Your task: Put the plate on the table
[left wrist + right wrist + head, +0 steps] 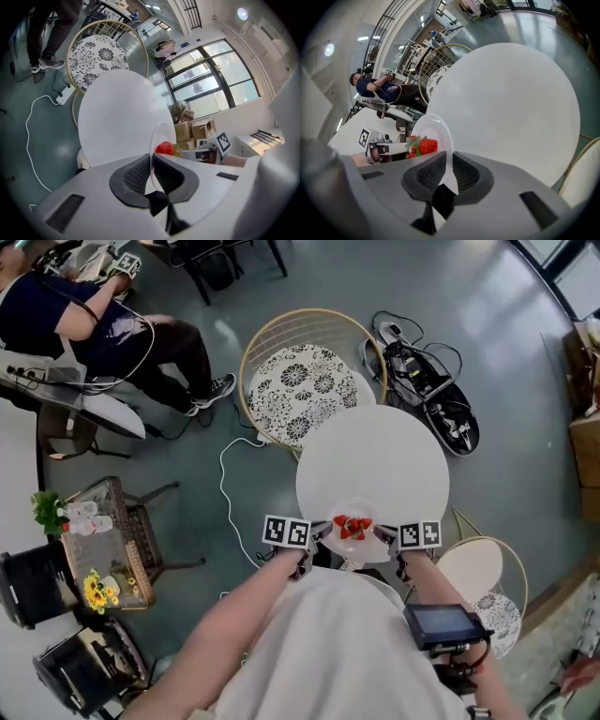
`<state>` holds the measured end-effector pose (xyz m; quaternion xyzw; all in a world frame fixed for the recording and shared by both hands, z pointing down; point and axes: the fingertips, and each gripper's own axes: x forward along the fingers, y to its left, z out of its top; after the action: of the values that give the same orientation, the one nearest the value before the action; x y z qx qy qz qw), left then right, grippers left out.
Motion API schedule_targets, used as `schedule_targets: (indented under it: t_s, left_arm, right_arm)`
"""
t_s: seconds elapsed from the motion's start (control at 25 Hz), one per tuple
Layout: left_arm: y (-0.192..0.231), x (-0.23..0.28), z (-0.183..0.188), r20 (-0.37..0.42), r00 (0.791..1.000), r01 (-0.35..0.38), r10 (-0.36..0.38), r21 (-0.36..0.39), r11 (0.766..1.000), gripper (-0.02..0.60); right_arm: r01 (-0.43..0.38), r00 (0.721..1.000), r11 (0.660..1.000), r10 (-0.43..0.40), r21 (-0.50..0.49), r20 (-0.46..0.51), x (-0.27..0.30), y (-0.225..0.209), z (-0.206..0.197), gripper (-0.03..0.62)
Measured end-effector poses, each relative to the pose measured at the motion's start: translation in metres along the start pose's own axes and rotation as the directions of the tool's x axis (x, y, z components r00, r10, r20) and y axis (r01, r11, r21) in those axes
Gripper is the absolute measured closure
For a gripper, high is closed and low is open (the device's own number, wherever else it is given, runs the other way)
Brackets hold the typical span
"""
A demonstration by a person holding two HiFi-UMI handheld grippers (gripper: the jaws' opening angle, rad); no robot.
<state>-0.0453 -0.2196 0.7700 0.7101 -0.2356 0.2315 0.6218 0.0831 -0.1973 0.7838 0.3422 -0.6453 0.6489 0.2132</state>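
A small white plate with strawberries on it is held level over the near edge of the round white table. My left gripper is shut on the plate's left rim, the strawberries just beyond the pads. My right gripper is shut on the right rim, with the strawberries on the far side of the plate. Whether the plate touches the tabletop cannot be told.
A round wire chair with a patterned cushion stands behind the table. A second chair is at my right. A cable and power strip lie on the floor at left. A seated person is far left, by a small cart.
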Motion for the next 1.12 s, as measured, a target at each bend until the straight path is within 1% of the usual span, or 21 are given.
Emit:
schedule_targets:
  t_s: [0.12,0.28,0.4,0.56,0.8,0.92,1.04,1.12]
  left_arm:
    - [0.019,0.003,0.012,-0.024,1.000,-0.019,0.018,-0.014,1.000,0.561]
    - [0.038,0.016,0.026,-0.088,0.994,-0.060,0.062,0.027,0.998,0.561]
    - [0.047,0.029,0.044,-0.115,0.989,-0.090,0.097,0.071,0.993,0.561]
    - [0.048,0.043,0.068,-0.140,0.983,-0.106,0.122,0.116,0.988,0.561]
    - [0.044,0.063,0.089,-0.189,0.968,-0.131,0.163,0.170,0.977,0.561]
    - [0.045,0.072,0.095,-0.207,0.955,-0.168,0.211,0.203,0.964,0.560]
    - [0.046,0.077,0.100,-0.211,0.938,-0.217,0.274,0.256,0.942,0.549]
    - [0.045,0.079,0.101,-0.211,0.931,-0.231,0.298,0.293,0.928,0.545]
  right_arm:
    - [0.015,1.000,1.000,-0.015,-0.009,-0.028,0.018,-0.003,0.010,0.565]
    - [0.059,0.997,0.998,-0.058,0.027,-0.041,0.040,-0.017,0.015,0.565]
    - [0.088,0.996,0.995,-0.088,0.052,-0.016,0.047,-0.024,0.027,0.565]
    - [0.123,0.992,0.991,-0.125,0.056,0.031,0.045,-0.032,0.051,0.563]
    - [0.191,0.978,0.980,-0.195,0.062,0.071,0.040,-0.047,0.078,0.563]
    - [0.215,0.972,0.974,-0.221,0.076,0.078,0.038,-0.053,0.081,0.563]
    - [0.234,0.966,0.969,-0.241,0.080,0.092,0.035,-0.054,0.083,0.563]
    - [0.255,0.960,0.964,-0.261,0.069,0.100,0.034,-0.055,0.085,0.562]
